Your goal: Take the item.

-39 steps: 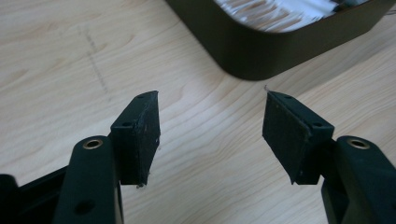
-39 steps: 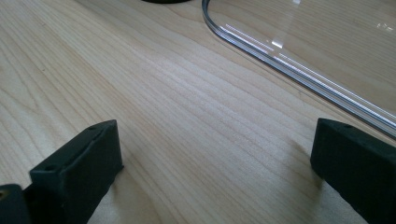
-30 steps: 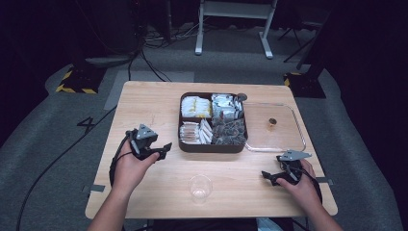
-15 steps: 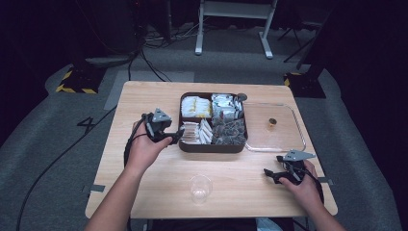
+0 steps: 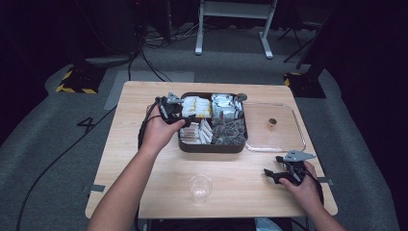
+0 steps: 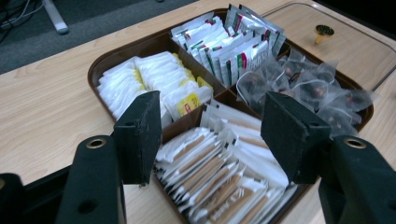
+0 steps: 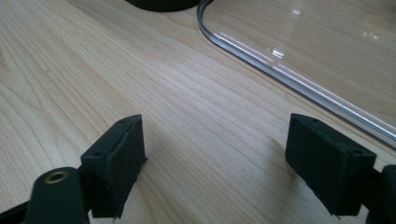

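Left gripper [image 6: 210, 135] and right gripper [image 7: 215, 154] both have fingers spread, empty (one four-compartment tray [image 5: 211, 147], one cup [image 5: 200, 188]).

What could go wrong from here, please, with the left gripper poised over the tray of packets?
1. The left gripper hangs open over tightly packed stick packets. Closing there could pinch several at once, or crumple them.
2. One jaw sits right by the divider of the tray, so going down could snag it and shift the tray.
3. The clear cup stands close to the left forearm. Pulling back could knock it over.
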